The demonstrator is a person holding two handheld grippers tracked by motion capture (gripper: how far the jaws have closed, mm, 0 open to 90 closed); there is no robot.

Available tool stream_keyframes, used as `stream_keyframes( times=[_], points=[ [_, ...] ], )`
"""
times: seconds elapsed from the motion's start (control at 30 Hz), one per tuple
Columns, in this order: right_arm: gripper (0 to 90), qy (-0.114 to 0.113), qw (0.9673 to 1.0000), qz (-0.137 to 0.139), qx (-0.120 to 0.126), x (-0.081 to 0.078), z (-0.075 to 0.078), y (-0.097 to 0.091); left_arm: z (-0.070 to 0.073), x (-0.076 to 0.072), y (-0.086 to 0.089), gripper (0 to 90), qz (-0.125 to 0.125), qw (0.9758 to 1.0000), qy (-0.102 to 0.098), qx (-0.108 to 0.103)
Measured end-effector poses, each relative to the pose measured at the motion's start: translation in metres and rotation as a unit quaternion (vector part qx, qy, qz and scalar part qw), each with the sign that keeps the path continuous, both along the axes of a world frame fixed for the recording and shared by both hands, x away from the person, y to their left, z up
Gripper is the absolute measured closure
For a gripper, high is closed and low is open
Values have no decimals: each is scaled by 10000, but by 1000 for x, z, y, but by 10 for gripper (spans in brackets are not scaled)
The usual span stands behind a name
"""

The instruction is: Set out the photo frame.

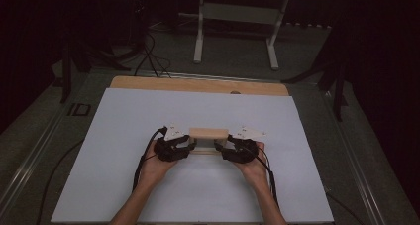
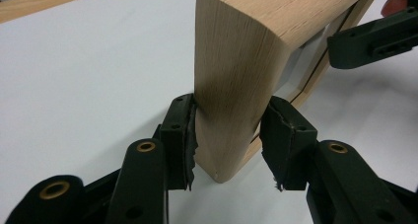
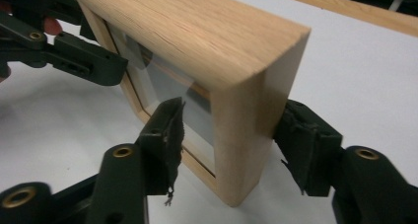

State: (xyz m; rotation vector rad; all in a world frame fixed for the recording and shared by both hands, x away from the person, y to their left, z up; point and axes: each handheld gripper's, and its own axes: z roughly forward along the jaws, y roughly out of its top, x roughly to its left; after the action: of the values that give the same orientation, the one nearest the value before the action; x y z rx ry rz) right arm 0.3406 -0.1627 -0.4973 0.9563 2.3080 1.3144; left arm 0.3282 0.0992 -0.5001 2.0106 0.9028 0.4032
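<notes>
A light wooden picture frame (image 1: 209, 133) with a glass pane stands upright on its edge on the white sheet (image 1: 124, 185). My left gripper (image 1: 192, 145) holds its left end; in the left gripper view both pads (image 2: 180, 130) press on the frame's (image 2: 236, 61) side piece, with the gripper (image 2: 231, 135) shut on it. My right gripper (image 1: 218, 145) is at the right end. In the right gripper view the frame's (image 3: 197, 31) corner sits between the jaws of the gripper (image 3: 229, 120). One pad (image 3: 300, 135) touches the back; the other stands just off the glass side.
The white sheet covers a wooden board (image 1: 198, 84) whose far edge shows beyond it. A white table stand (image 1: 237, 17) and cables (image 1: 148, 56) lie on the floor behind. Each gripper's cable trails back along the forearm (image 1: 141, 170).
</notes>
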Motion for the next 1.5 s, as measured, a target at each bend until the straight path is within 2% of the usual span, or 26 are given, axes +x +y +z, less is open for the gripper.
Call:
stream_keyframes(
  times=[0.4, 0.77, 0.97, 1.17, 1.5],
  points=[
    [500, -5, 10000, 45, -24, 0, -2, -3, -1, 1, -2, 567, 40, 10000, 1, -21],
    [528, -65, 9996, 158, -208, -6, 0, -3, 1, -1, -2, 550, 34, 10000, 74, -13],
    [534, 29, 9997, 240, -93, -8, 1, -5, 2, -7, -1, 553, 86, 9998, 189, -66],
    [531, 29, 9995, 303, -88, -7, 1, -4, 1, -10, 0, 560, 119, 9997, 181, -95],
    [532, 43, 9995, 293, -60, 0, 2, -3, 3, -6, -1, 561, 224, 9997, 135, -32]
  ],
)
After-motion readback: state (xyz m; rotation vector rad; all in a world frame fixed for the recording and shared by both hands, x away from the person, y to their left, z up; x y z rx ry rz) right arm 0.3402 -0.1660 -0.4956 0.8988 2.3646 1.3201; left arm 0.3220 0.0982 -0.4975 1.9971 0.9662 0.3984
